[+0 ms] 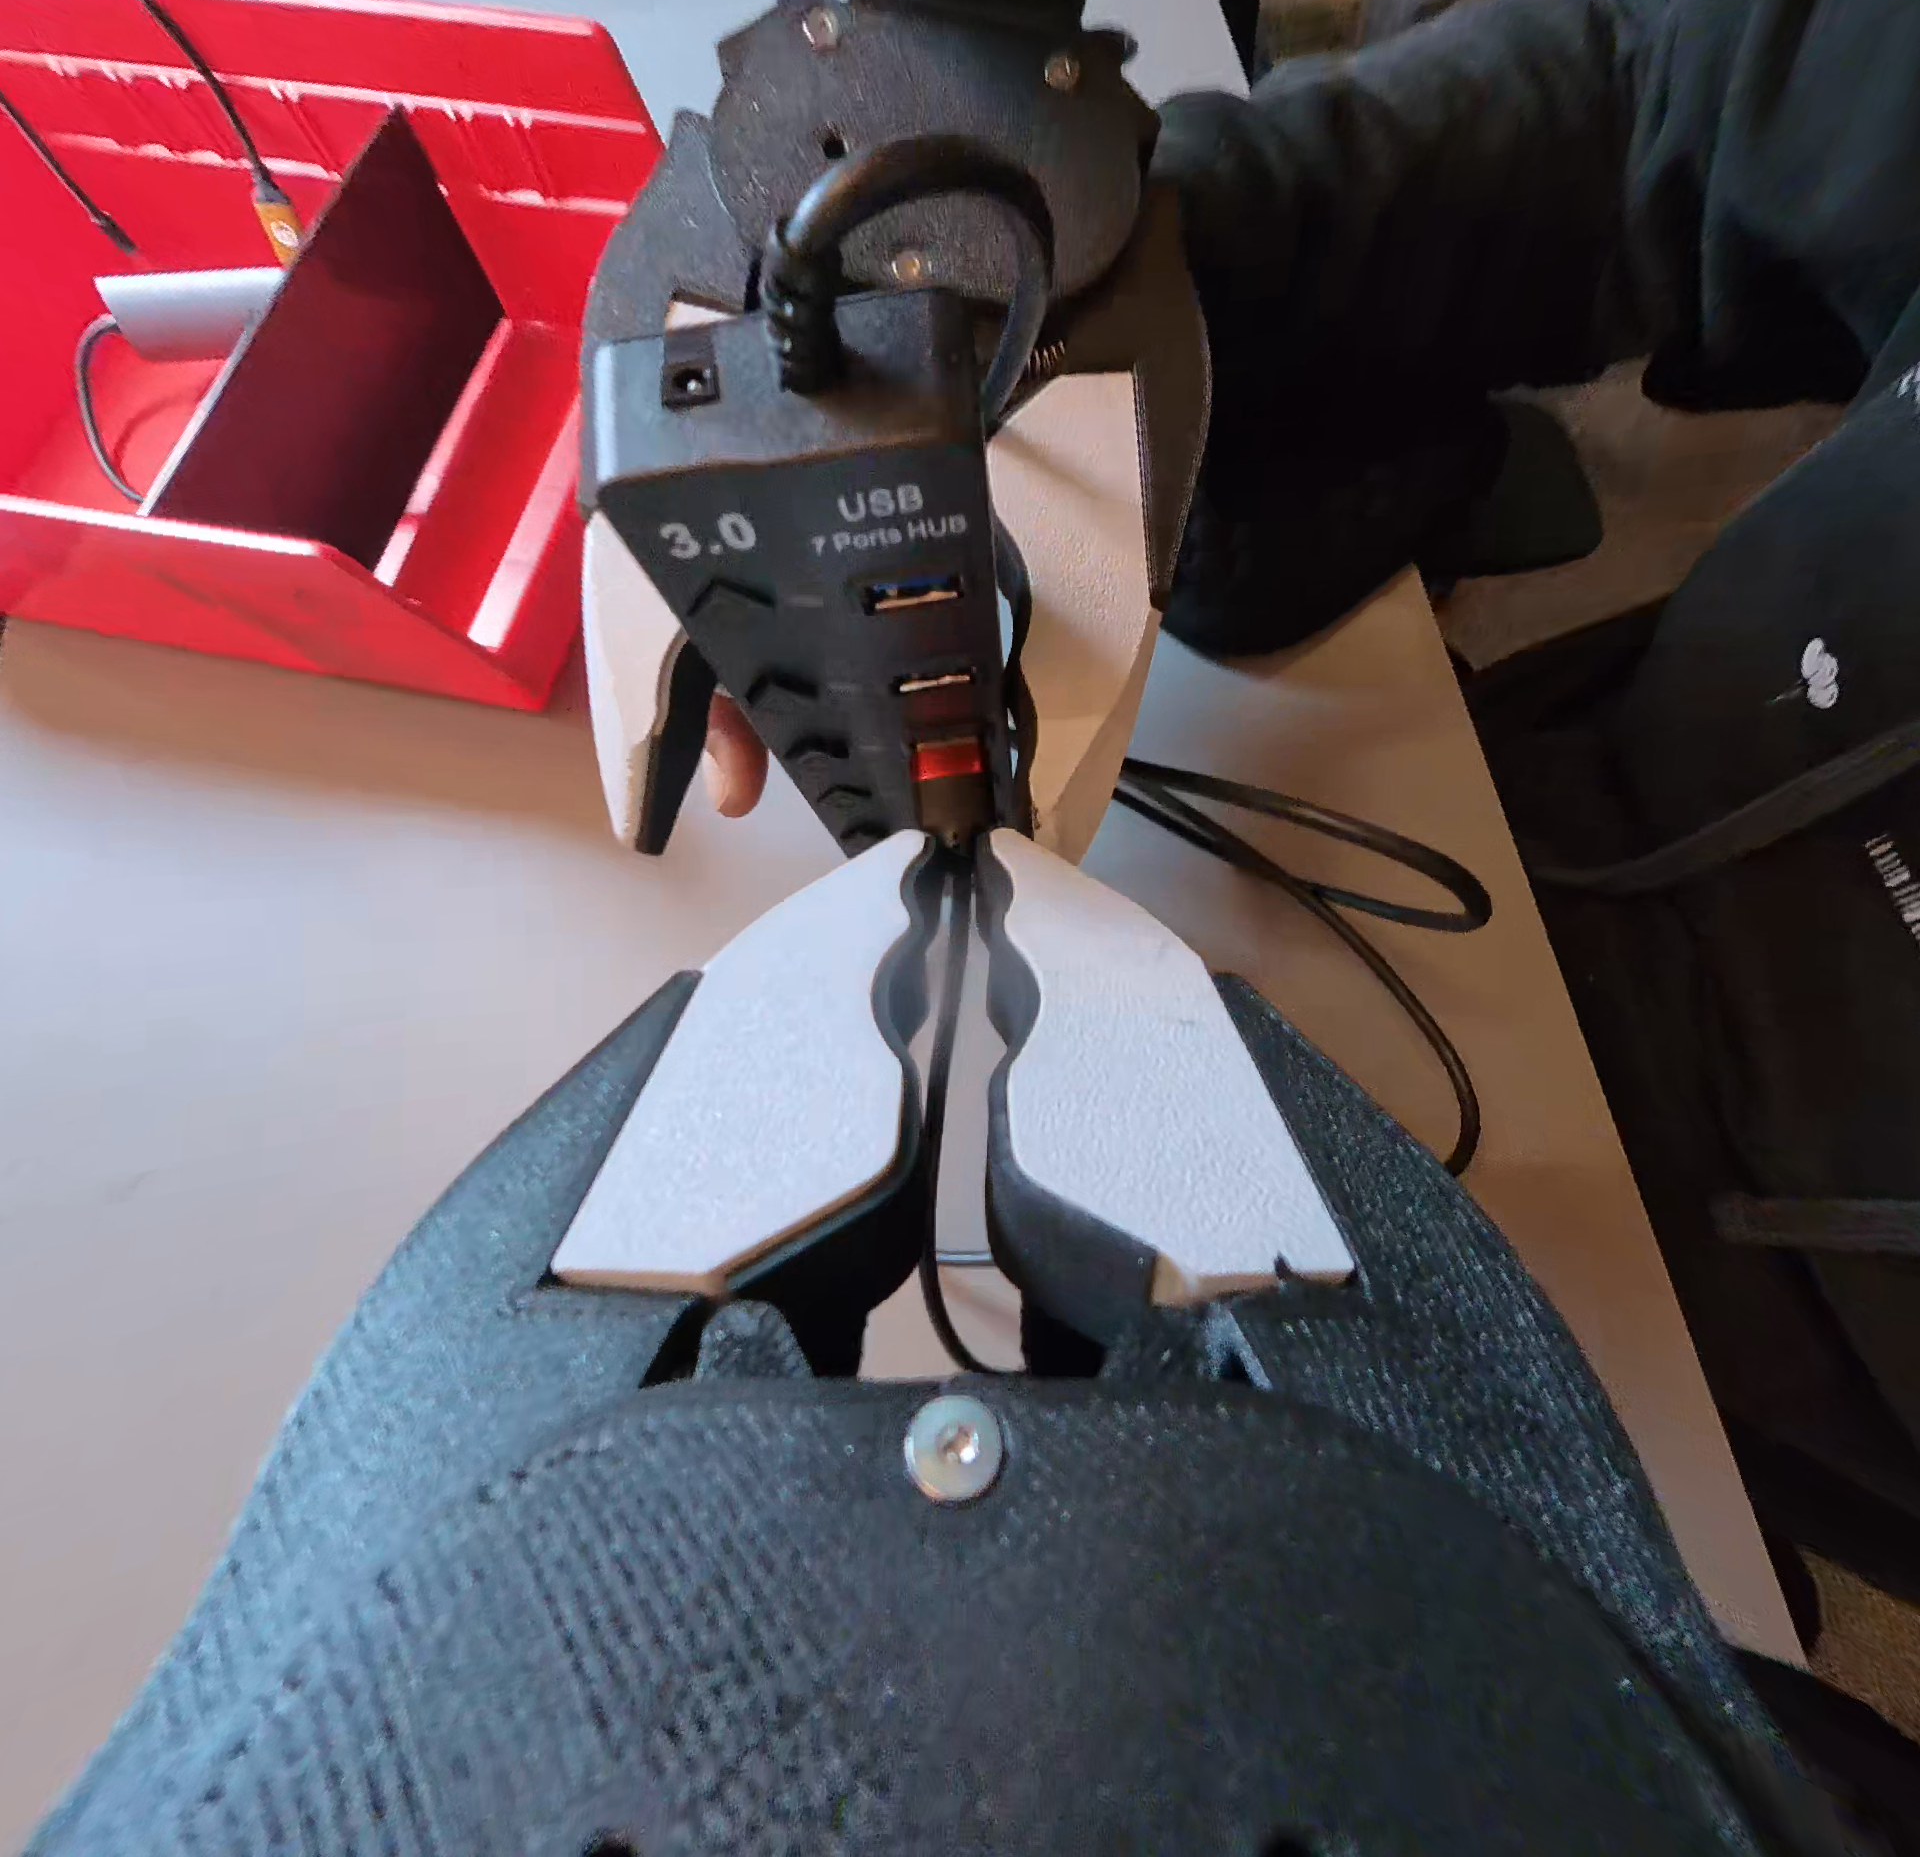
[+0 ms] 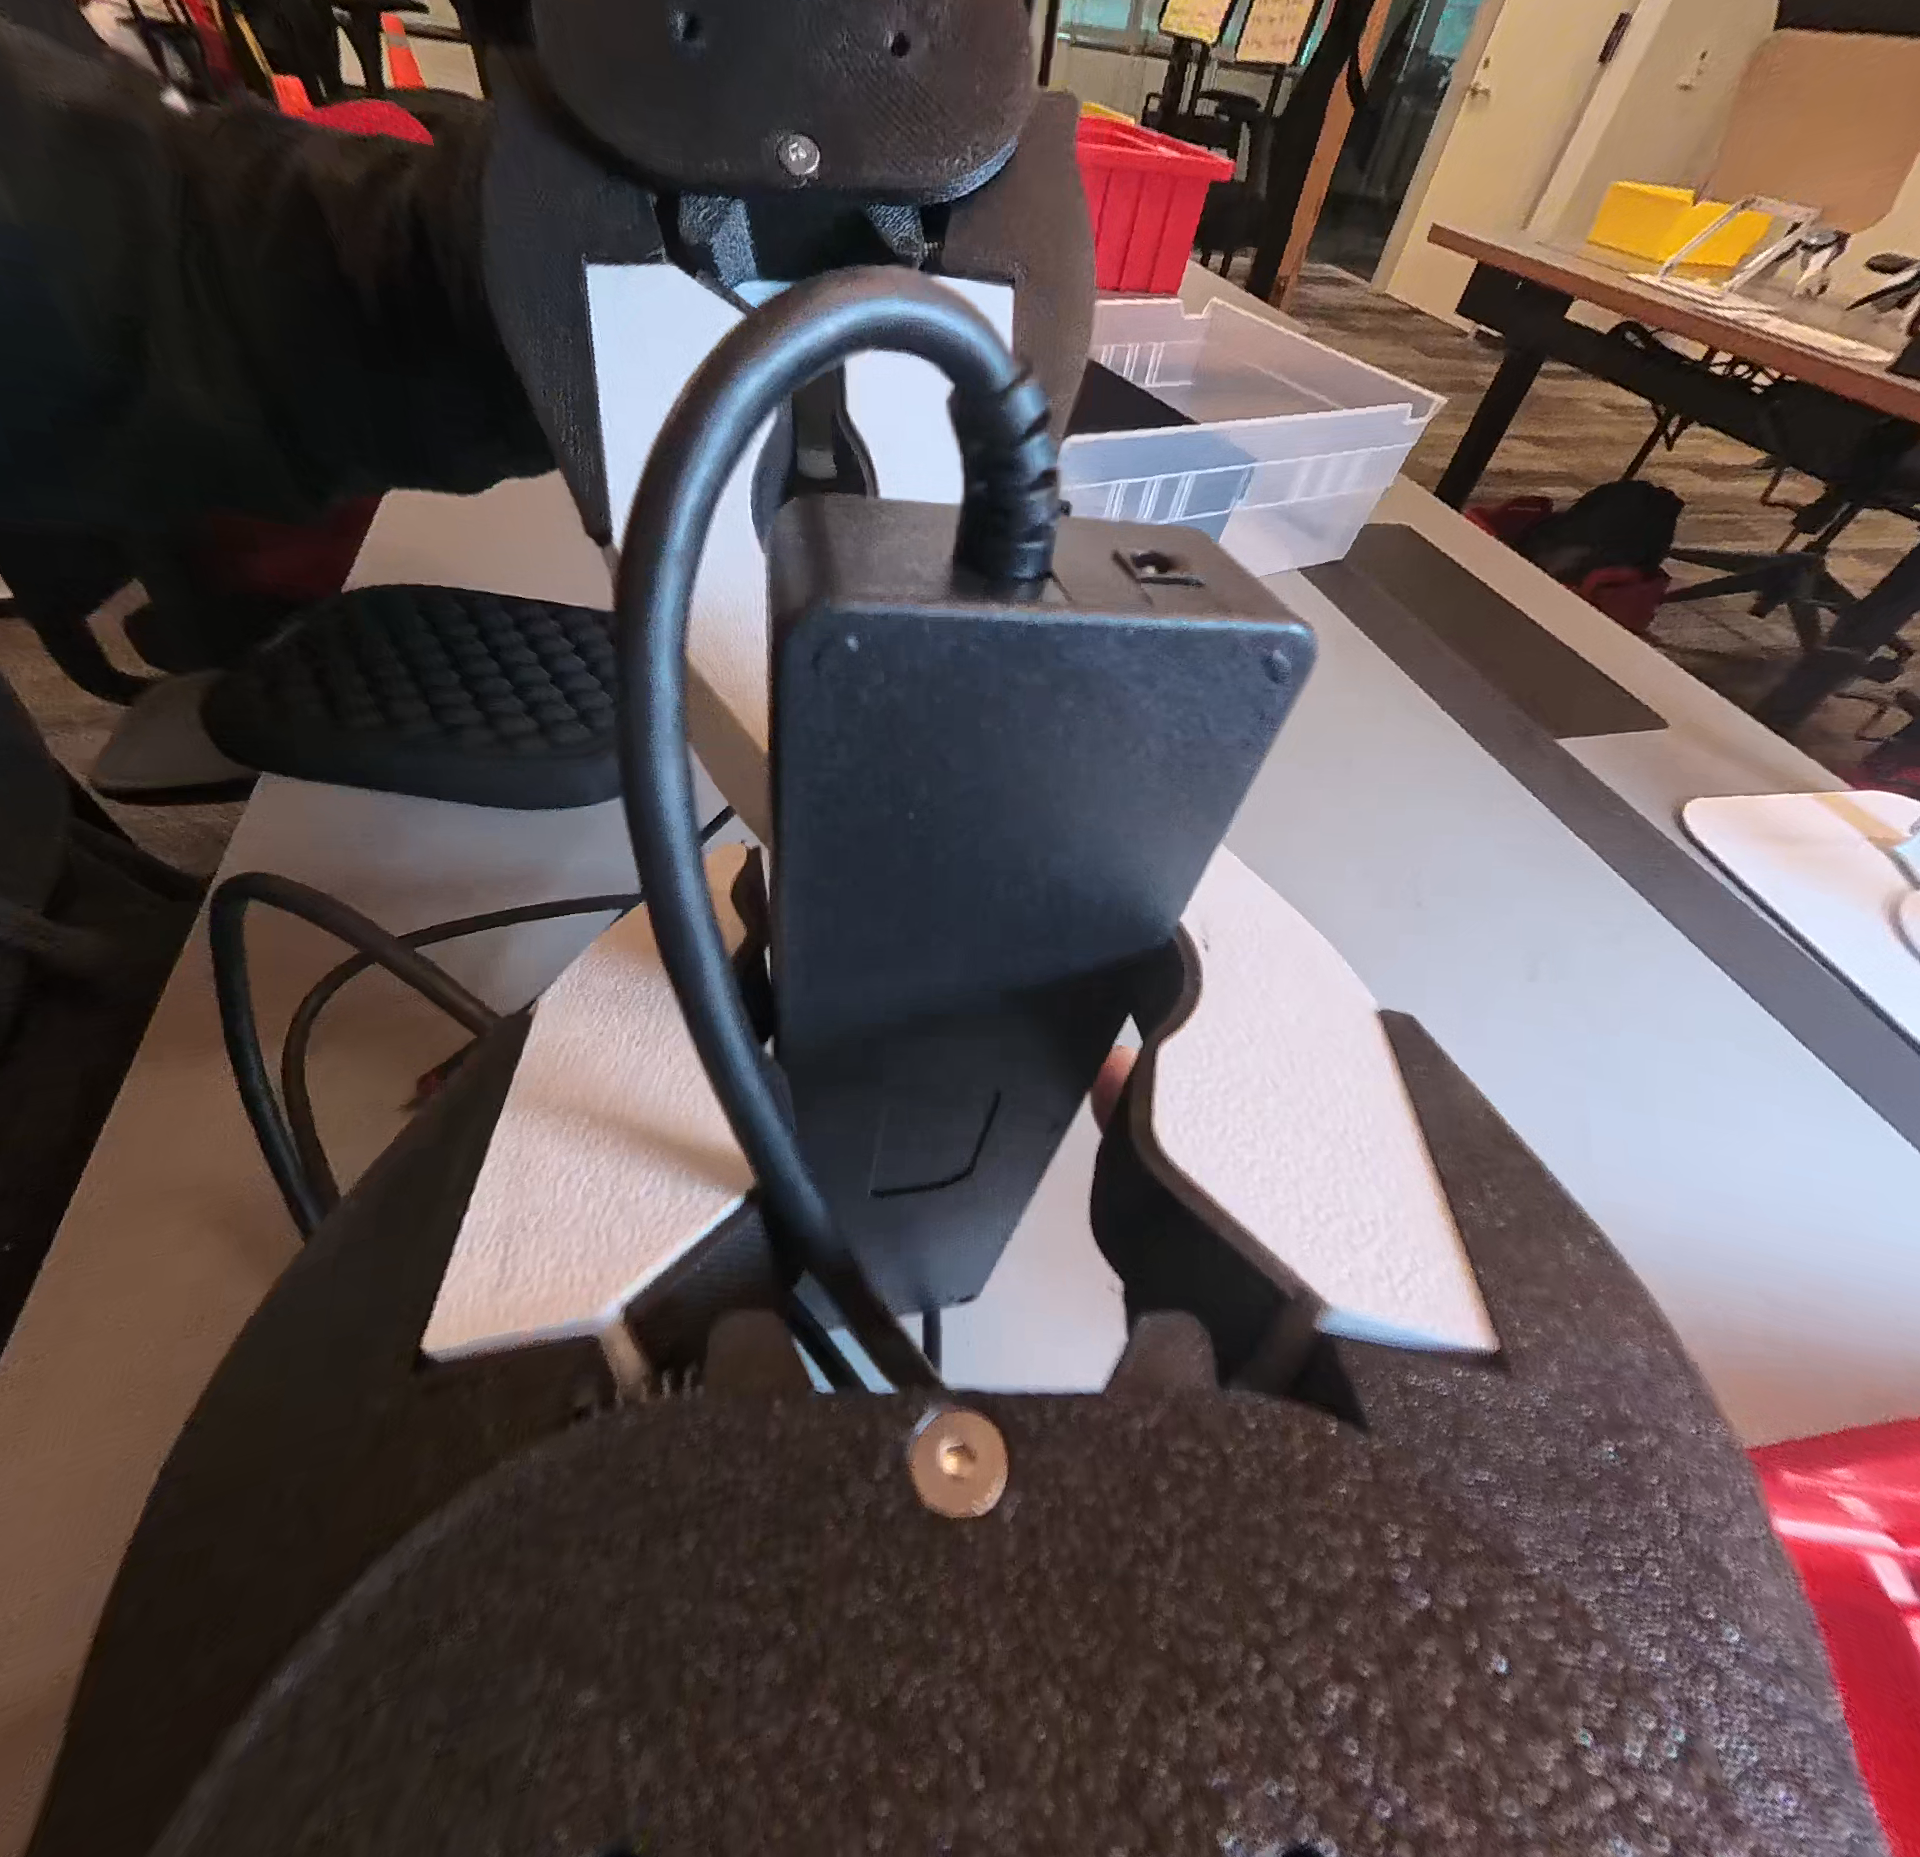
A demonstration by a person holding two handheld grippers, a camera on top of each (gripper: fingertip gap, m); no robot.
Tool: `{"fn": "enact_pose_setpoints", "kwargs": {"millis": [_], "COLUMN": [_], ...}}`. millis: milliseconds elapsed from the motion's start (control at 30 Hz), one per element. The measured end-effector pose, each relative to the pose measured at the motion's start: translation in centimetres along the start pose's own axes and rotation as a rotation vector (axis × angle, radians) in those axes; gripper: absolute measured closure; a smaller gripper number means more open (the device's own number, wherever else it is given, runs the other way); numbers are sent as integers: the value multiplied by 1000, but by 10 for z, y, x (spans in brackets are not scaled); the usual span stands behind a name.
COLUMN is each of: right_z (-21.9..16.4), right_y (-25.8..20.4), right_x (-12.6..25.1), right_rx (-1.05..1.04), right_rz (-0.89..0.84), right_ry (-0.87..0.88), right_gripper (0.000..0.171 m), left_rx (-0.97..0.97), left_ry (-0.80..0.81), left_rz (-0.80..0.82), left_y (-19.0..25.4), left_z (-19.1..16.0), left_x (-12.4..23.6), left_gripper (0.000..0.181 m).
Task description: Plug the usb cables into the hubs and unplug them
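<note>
You are holding the black hub (image 1: 821,519) off the table (image 1: 260,976) with the right claw (image 2: 945,1111), its two white fingers (image 2: 582,1111) clamped across the hub's narrow lower end so the port face is turned toward the left claw. That grip is keeping the row of ports exposed and steady for the other hand. The hub's own thick cord (image 2: 675,664) is looping out of the far end and dropping back past the right claw, clear of the ports. Your left claw (image 1: 954,851) is pinching the red-tipped plug (image 1: 945,768) just ahead of its fingertips, fingers nearly together, with the thin black cable (image 1: 951,1028) running back between them. The plug is sitting in the third port down the hub; the two blue ports (image 1: 912,594) beyond it are standing empty. Whether it is fully seated I cannot tell. Judged from this, you are either finishing an insertion or starting a pull; keep the pull straight along the port to spare the socket. A red bin (image 1: 312,353) holding a second, grey hub (image 1: 177,311) is lying to the left, well apart.
</note>
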State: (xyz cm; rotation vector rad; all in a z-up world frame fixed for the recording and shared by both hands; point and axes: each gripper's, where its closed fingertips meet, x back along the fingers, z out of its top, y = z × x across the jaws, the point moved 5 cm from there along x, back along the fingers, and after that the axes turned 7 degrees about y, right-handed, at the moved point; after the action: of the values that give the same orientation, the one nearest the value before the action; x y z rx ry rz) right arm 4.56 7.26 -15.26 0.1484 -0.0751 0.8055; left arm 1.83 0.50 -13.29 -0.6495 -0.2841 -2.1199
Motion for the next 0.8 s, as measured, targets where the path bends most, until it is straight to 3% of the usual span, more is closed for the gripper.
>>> {"fn": "enact_pose_setpoints", "kwargs": {"millis": [67, 200, 300, 333, 467, 600, 700, 800], "right_z": [2, 3, 8, 9, 1, -13, -20, -28], "right_y": [2, 6, 5, 3, -2, -1, -4, -6], "right_x": [1, 6, 7, 6, -1, -4, -8, -12], "right_rx": [-6, -33, -71, -79, -89, -48, -41, -53], "right_rz": [-8, -4, 39, 56, 81, 69, 89, 102], "right_ry": [33, 111, 183, 197, 150, 5, -57, -71], "right_gripper": [102, 103, 103, 103, 103, 103, 96, 101], "left_rx": [0, 46, 46, 29, -24, -17, -23, -22], "left_ry": [46, 132, 103, 83, 96, 121, 108, 101], "left_rz": [19, 48, 76, 85, 130, 139, 141, 139], "left_y": [-1, -5, -2, 1, 4, 1, 0, 1], "left_z": [3, 4, -10, -15, -17, -13, -15, -18], "left_x": [4, 20, 16, 11, 6, 16, 16, 12], "left_gripper": [175, 150, 145, 146, 181, 181, 181, 181]}}
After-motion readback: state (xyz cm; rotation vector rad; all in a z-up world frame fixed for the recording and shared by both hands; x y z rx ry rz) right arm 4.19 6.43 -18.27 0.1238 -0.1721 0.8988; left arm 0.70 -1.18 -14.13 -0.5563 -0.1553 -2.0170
